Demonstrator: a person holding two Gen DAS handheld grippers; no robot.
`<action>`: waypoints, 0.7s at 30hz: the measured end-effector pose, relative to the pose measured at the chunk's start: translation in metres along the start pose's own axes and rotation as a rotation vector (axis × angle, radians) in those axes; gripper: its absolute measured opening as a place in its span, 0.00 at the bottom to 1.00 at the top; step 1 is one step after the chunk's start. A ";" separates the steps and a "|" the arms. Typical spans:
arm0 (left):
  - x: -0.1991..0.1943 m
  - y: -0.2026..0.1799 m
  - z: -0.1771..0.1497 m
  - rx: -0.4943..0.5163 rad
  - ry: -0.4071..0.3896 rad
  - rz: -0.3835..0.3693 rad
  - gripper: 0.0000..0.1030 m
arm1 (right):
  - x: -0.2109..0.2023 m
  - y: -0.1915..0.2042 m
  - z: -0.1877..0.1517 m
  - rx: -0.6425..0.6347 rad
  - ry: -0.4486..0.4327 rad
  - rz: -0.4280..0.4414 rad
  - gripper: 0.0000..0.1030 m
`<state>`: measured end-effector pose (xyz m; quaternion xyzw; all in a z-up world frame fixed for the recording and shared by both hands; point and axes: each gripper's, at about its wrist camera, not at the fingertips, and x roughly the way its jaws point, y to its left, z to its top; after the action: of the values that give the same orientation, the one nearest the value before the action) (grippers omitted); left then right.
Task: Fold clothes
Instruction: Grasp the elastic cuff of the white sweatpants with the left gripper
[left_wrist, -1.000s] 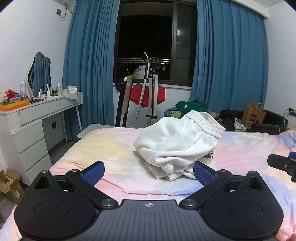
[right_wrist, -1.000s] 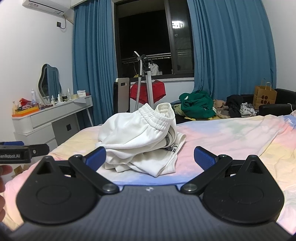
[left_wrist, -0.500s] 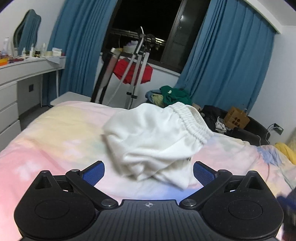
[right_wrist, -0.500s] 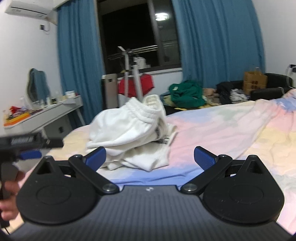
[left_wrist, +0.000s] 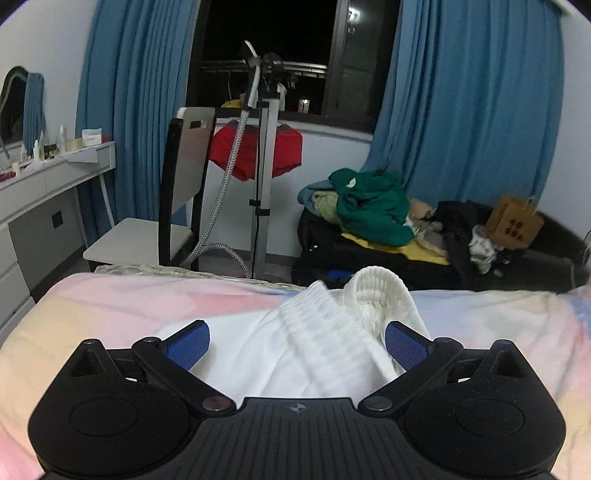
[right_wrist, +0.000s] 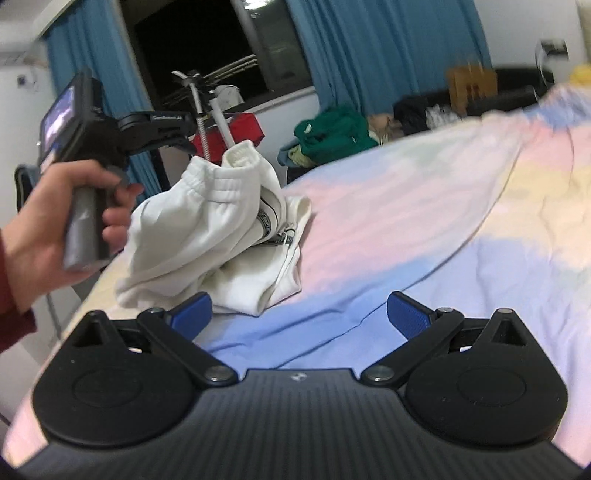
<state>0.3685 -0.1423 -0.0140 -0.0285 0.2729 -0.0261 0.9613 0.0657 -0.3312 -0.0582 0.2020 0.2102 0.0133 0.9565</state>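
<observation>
- The bed (right_wrist: 424, 206) in its pastel cover carries everything; my landmark is the white garment (right_wrist: 207, 236) bunched near the bed's foot edge, waistband up.
- That garment is a rumpled heap, not a flat fold — so by my reading folding work remains.
- Left gripper (left_wrist: 295, 341): a second ago I held it back from the heap; now it is right over it, fingers spread wide, white cloth between them, nothing pinched.
- Right gripper (right_wrist: 300, 310): it has swung so the heap sits off to its left — fingers spread, empty, over bare cover.
- The closing-in suggests I am lining up a grasp near the waistband.
</observation>
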 end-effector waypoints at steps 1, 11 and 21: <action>0.012 -0.007 0.003 0.004 0.019 0.012 0.99 | 0.006 -0.004 -0.001 0.019 0.008 0.003 1.00; 0.070 0.004 -0.002 -0.072 0.098 0.051 0.72 | 0.042 -0.025 -0.007 0.088 0.043 -0.010 1.00; -0.003 0.030 -0.012 -0.064 0.044 -0.031 0.13 | 0.038 -0.018 -0.008 0.039 -0.039 -0.029 1.00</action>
<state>0.3606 -0.1131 -0.0243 -0.0627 0.2943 -0.0327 0.9531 0.0956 -0.3402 -0.0865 0.2177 0.1945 -0.0085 0.9564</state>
